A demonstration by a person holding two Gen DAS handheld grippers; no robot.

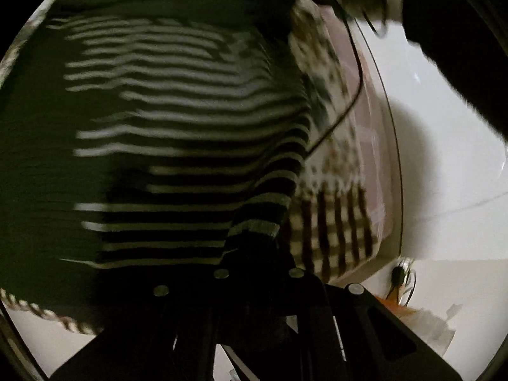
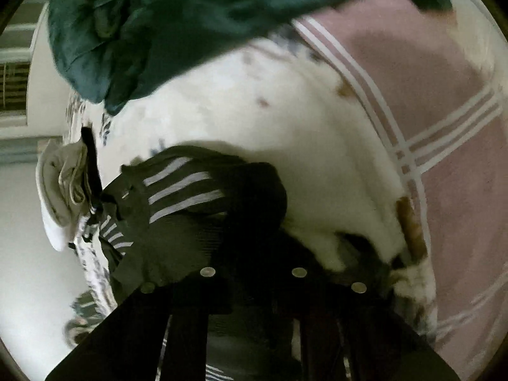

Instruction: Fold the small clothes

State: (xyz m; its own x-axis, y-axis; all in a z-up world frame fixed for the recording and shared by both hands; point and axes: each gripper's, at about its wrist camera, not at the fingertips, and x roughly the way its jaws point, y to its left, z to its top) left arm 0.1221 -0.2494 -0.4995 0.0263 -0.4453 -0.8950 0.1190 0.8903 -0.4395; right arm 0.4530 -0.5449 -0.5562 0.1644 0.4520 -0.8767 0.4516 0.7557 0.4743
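Observation:
A dark garment with white stripes (image 1: 177,127) fills most of the left wrist view, lifted and blurred by motion. My left gripper (image 1: 254,273) is shut on its edge, with the fingers buried in the cloth. In the right wrist view the same striped garment (image 2: 177,197) bunches over my right gripper (image 2: 250,270), which is shut on it. The fingertips of both grippers are hidden by fabric.
A pile of laundry lies behind: a dark green cloth (image 2: 177,25), a white fluffy piece (image 2: 270,127), a pink cloth with white lines (image 2: 444,111) and a beige cap (image 2: 60,190). A checked brown-and-white cloth (image 1: 333,216) and a black cable (image 1: 346,108) lie on the white table (image 1: 444,158).

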